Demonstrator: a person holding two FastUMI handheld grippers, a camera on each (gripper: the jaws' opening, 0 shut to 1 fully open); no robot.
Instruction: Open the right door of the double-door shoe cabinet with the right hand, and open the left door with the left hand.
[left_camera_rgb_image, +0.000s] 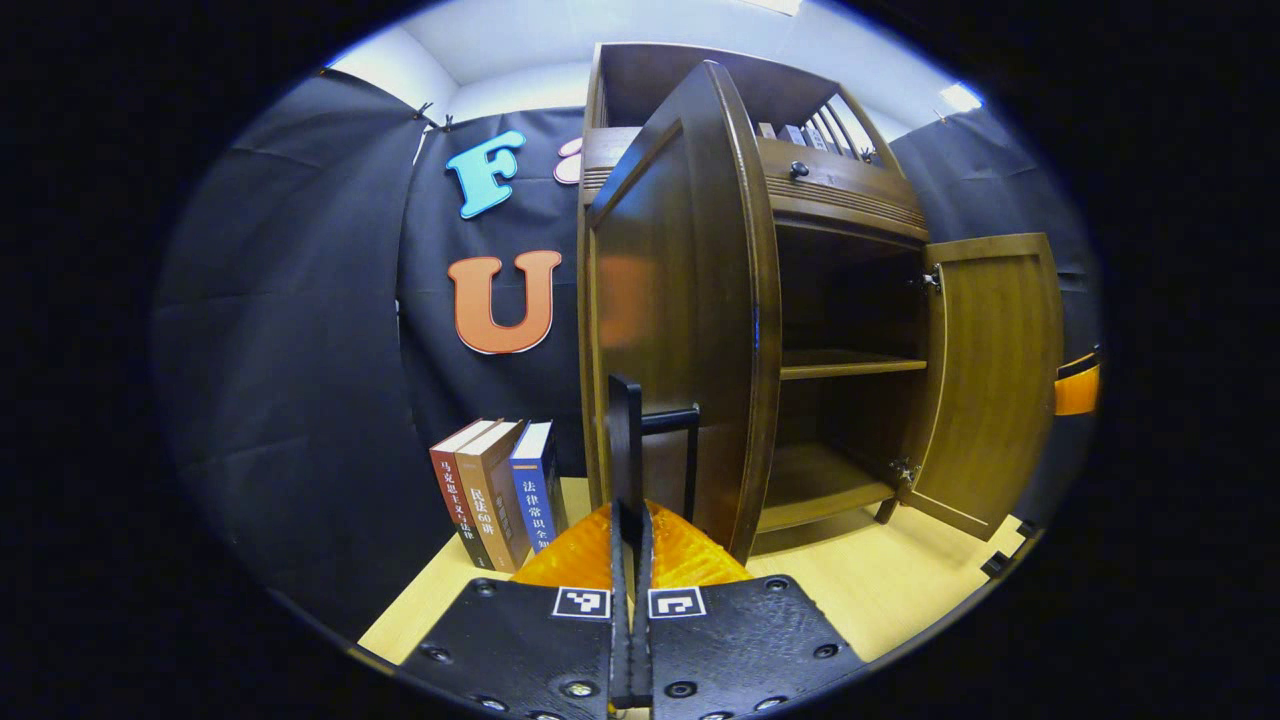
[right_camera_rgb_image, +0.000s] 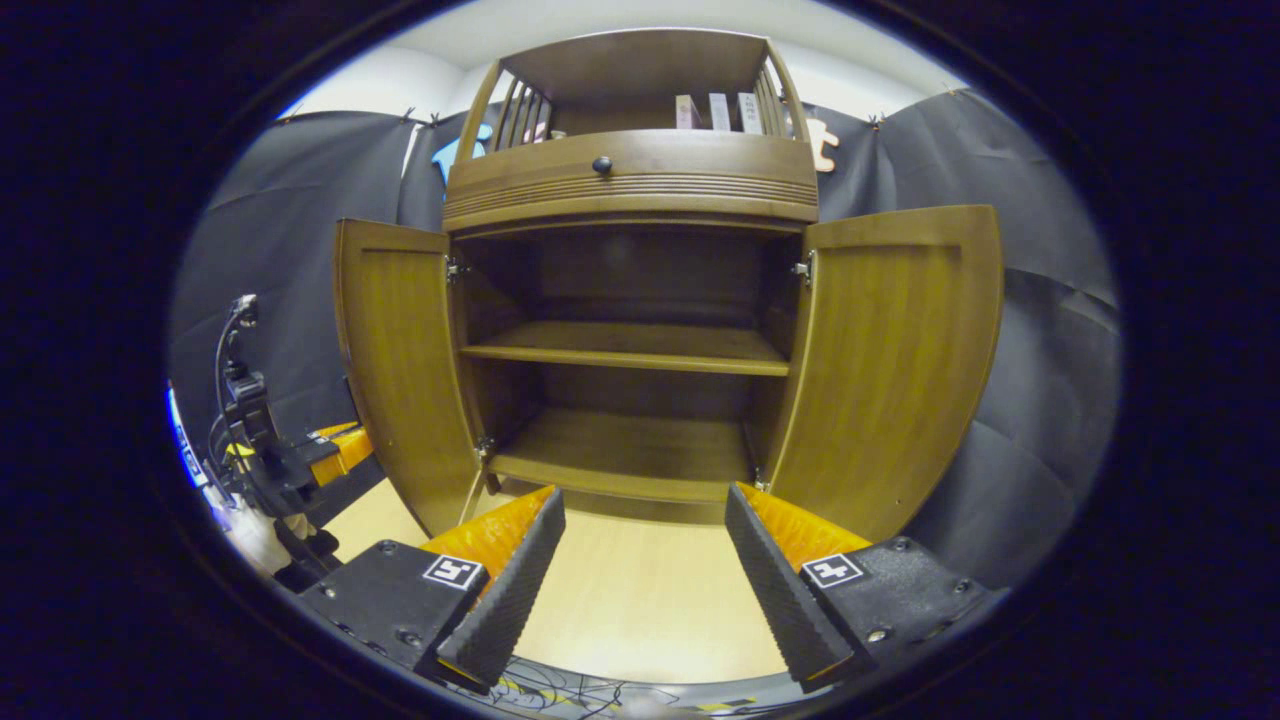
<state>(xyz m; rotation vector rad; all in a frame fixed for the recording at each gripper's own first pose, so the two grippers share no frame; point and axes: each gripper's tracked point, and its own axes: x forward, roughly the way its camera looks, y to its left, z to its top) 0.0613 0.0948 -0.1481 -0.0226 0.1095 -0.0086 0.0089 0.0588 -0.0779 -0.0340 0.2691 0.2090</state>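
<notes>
Left gripper view: left hand-held gripper (left_camera_rgb_image: 630, 560) clamped on left door (left_camera_rgb_image: 680, 300) handle (left_camera_rgb_image: 650, 450); book spines (left_camera_rgb_image: 500, 490) Chinese-titled. Right hand-held gripper (right_camera_rgb_image: 640, 570) apart.

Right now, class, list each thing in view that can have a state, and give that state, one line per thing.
Left door: swung open.
Right door: swung open.
Drawer: closed.
Shelves: bare.
Left tool: shut on the left door's handle.
Right tool: open, holding nothing, apart from the cabinet.
Books: standing, leaning slightly, beside the cabinet.
</notes>
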